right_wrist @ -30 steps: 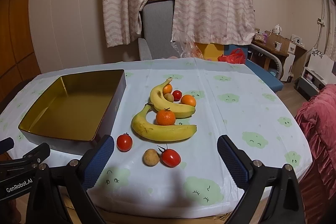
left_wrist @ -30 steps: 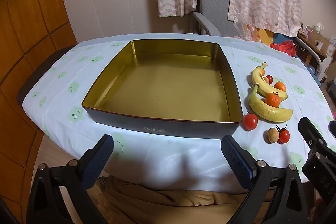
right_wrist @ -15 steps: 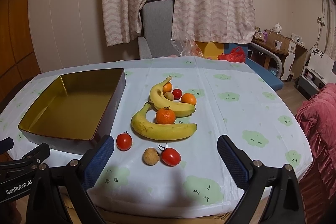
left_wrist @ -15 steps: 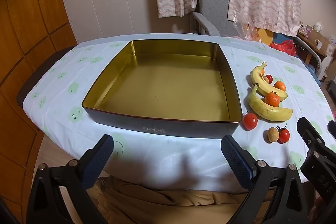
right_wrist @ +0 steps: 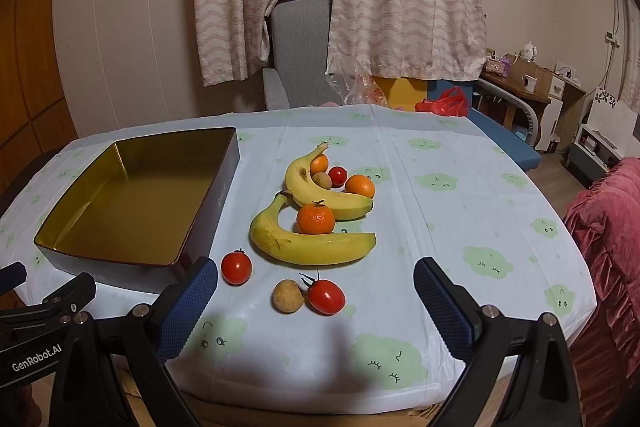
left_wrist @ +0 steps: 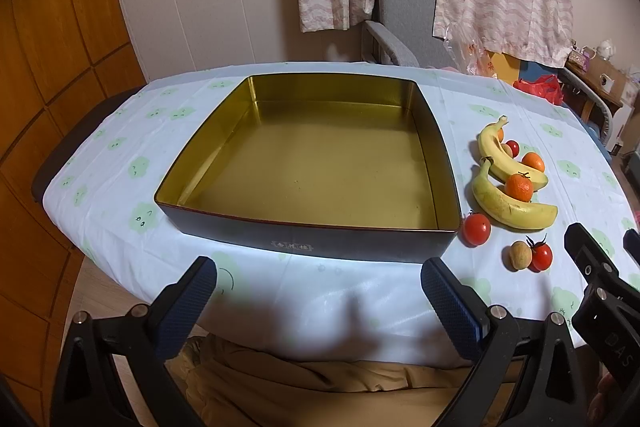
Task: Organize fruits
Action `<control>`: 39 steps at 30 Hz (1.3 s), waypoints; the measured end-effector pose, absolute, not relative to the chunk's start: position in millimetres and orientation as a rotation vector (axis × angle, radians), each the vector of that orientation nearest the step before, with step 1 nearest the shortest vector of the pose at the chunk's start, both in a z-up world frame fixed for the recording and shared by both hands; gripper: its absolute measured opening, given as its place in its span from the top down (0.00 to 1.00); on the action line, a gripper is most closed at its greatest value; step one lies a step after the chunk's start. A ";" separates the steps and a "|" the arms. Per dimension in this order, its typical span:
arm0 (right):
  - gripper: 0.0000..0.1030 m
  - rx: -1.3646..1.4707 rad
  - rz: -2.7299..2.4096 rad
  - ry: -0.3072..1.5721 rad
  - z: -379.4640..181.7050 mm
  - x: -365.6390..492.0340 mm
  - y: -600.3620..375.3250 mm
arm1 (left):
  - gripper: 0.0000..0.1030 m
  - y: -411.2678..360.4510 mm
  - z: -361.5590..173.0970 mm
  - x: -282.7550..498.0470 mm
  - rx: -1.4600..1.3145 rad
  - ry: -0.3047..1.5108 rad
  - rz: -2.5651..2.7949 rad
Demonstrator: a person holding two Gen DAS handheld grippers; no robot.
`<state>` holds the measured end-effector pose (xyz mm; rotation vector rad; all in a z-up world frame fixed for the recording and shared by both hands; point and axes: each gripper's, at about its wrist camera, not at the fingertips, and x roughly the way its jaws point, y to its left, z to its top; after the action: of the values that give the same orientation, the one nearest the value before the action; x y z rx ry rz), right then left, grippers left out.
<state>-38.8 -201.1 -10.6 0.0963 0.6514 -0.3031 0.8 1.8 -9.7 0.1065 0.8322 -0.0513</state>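
The left view looks right down into the gold tin [left_wrist: 312, 167]; the right view shows all the fruit. Both the left tool [left_wrist: 316, 291] and right tool [right_wrist: 316, 291] are wide apart, holding nothing. Two bananas [right_wrist: 308, 243], oranges [right_wrist: 315, 219] and tomatoes [right_wrist: 236, 267] lie on the tabletop [right_wrist: 460, 211] beside the tin

The left gripper [left_wrist: 318, 291] and the right gripper [right_wrist: 316, 291] were held side by side, level, each with its blue-padded fingers [right_wrist: 188, 307] spread wide apart and gripping nothing.
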 end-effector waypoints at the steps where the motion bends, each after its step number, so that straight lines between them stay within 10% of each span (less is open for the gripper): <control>1: 0.03 0.096 -0.303 0.652 -10.9 -38.9 -201.0 | 0.00 1.8 -9.8 0.8 0.107 0.833 -0.052; 39: 0.03 0.165 -0.290 0.719 -23.0 -32.9 -212.7 | 0.00 -8.2 -18.2 6.2 0.149 0.891 -0.091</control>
<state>-32.9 -212.7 -23.0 0.1645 0.7193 -0.2901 6.2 -8.2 -18.2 0.1494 0.8910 -0.0912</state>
